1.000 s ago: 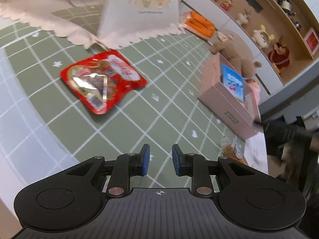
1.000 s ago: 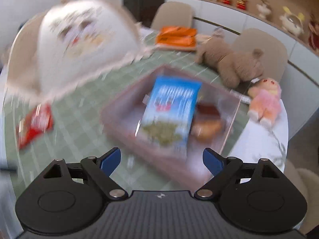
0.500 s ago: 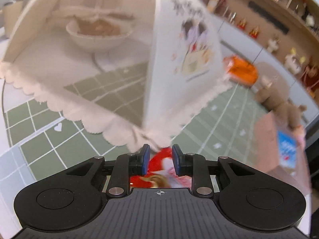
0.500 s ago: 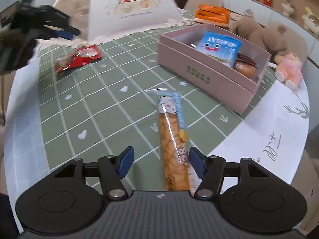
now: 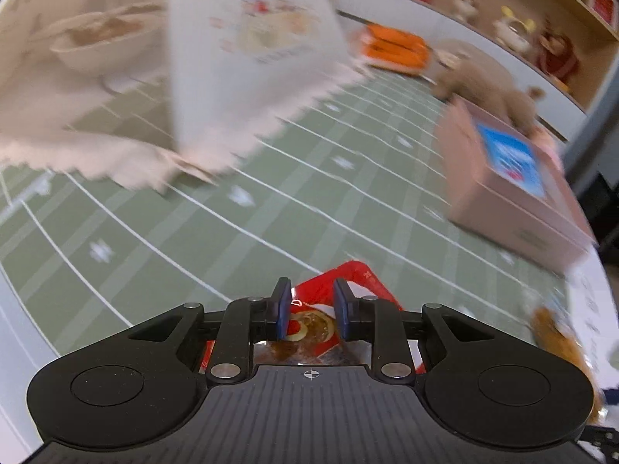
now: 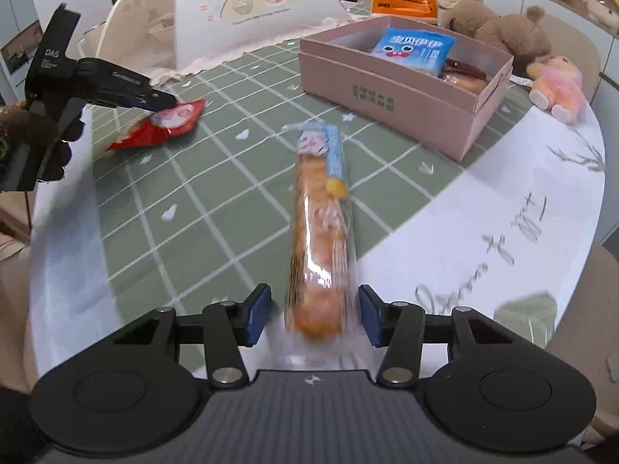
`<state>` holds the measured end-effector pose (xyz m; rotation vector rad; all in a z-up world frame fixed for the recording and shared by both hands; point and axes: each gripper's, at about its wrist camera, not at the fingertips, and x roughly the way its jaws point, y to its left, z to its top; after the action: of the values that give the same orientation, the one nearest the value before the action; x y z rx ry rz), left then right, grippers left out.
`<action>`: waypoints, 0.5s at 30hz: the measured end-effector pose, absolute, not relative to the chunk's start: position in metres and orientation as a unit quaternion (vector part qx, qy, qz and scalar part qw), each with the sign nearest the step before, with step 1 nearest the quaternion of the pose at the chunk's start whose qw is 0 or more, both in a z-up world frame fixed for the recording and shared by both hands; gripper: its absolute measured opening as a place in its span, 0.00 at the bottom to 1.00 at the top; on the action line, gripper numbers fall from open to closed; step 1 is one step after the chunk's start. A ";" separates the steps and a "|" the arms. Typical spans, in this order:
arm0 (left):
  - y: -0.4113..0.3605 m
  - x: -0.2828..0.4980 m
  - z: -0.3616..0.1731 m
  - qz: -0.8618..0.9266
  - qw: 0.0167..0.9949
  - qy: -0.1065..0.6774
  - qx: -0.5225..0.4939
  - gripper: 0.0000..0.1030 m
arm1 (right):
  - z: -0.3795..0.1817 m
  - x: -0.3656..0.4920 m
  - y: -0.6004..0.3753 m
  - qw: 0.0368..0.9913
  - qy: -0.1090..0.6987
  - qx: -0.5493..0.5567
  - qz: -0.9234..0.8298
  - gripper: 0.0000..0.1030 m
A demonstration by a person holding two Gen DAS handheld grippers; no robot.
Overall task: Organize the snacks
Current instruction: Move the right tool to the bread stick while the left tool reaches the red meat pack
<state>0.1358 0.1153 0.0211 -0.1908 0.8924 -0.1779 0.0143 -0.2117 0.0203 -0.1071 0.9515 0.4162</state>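
Left wrist view is smeared with motion blur, so the tent-like food cover (image 5: 247, 58) at upper left and the pink box (image 5: 510, 193) at right are mush. The red snack packet (image 5: 348, 282) is mostly hidden under the left gripper (image 5: 309, 303). The biscuit tube (image 6: 321, 232) blurs at its near end.

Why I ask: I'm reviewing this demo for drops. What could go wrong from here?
1. The left claw sits over the red packet with a narrow gap, near one end; the glossy packet may slip or dangle.
2. The open right claw straddles the long biscuit pack at its near end, not its middle; lifted there, it may sag or swing.
3. The pink box already holds a blue packet, so the long pack may not lie flat.
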 end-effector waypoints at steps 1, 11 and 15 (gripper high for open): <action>0.106 0.131 0.021 -0.094 0.891 0.434 -0.092 0.26 | 0.021 0.010 -0.210 0.867 0.454 -0.052 0.198 0.48; 0.045 0.081 0.016 -0.155 0.858 0.466 -0.153 0.26 | 0.019 -0.014 -0.190 0.872 0.450 -0.060 0.183 0.53; 0.041 0.070 0.019 -0.153 0.847 0.480 -0.170 0.26 | 0.028 0.001 -0.200 0.873 0.455 -0.035 0.171 0.57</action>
<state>0.0699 0.0405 0.0190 -0.3578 1.0113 -0.3237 0.0011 -0.1996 0.0284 -0.0731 0.9508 0.3565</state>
